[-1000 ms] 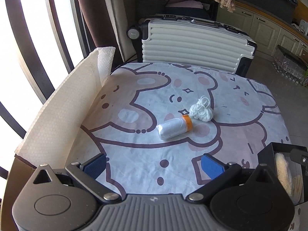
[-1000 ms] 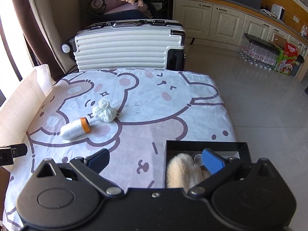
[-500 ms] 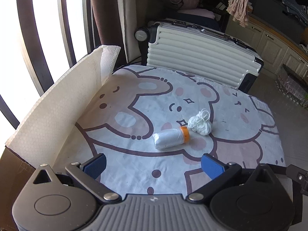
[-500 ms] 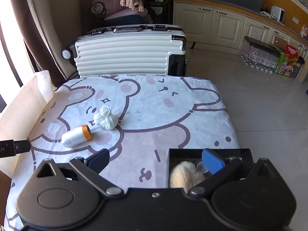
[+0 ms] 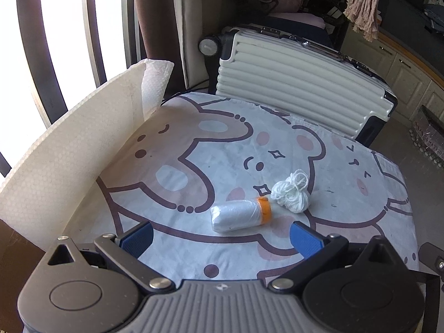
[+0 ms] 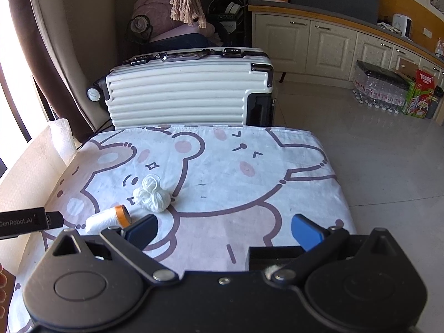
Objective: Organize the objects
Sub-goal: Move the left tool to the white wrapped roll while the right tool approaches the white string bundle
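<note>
A white thread spool with an orange end (image 5: 240,214) lies on its side on the bear-print cloth (image 5: 222,144). A loose ball of white yarn (image 5: 292,194) lies just right of it. My left gripper (image 5: 220,238) is open and empty, just short of the spool. In the right wrist view the spool (image 6: 106,220) and yarn ball (image 6: 152,198) lie ahead to the left. My right gripper (image 6: 223,230) is open and empty above the table's front. A black box (image 6: 274,255) sits just under it, mostly hidden.
A white ribbed suitcase (image 5: 299,88) stands behind the table. A white foam sheet (image 5: 69,149) rises along the table's left edge by the window. The left gripper's tip (image 6: 30,220) shows at the left of the right wrist view. Tiled floor (image 6: 374,152) lies to the right.
Both grippers have pulled back and up from the table; the black box has slid almost out of both views. The left view has swung left. Spool and yarn have not moved.
</note>
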### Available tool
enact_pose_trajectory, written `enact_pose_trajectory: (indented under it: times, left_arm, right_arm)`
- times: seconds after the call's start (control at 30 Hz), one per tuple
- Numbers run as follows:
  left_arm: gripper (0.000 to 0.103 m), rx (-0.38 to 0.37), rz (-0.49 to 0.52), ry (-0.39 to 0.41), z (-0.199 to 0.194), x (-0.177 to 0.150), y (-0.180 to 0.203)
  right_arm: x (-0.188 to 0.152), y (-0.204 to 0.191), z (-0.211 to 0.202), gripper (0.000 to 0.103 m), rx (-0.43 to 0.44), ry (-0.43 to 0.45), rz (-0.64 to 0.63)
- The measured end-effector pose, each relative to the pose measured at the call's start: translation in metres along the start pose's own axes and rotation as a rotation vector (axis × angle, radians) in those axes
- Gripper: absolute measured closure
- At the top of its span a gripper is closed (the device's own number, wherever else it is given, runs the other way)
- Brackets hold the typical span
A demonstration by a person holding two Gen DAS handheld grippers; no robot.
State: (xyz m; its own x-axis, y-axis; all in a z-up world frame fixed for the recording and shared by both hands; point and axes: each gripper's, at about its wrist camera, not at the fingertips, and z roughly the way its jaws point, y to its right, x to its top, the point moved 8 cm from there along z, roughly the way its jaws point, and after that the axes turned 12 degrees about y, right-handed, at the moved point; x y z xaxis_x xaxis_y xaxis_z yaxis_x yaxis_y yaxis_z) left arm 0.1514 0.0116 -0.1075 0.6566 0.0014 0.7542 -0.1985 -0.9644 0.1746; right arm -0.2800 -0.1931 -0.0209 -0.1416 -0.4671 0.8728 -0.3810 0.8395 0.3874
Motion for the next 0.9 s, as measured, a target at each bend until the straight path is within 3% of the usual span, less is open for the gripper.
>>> enact_pose_trajectory:
  times: [0.6, 0.9]
  left_arm:
    - [0.0, 0.069, -0.026, -0.048, 0.065, -0.009, 0.004]
    - [0.0, 0.057, -0.035, -0.072, 0.095, -0.016, 0.012]
  right_arm:
    - [-0.006, -0.014, 0.082, 0.0, 0.031, -0.041, 0.024]
    - [-0.01, -0.024, 0.117, 0.0, 0.055, -0.057, 0.05]
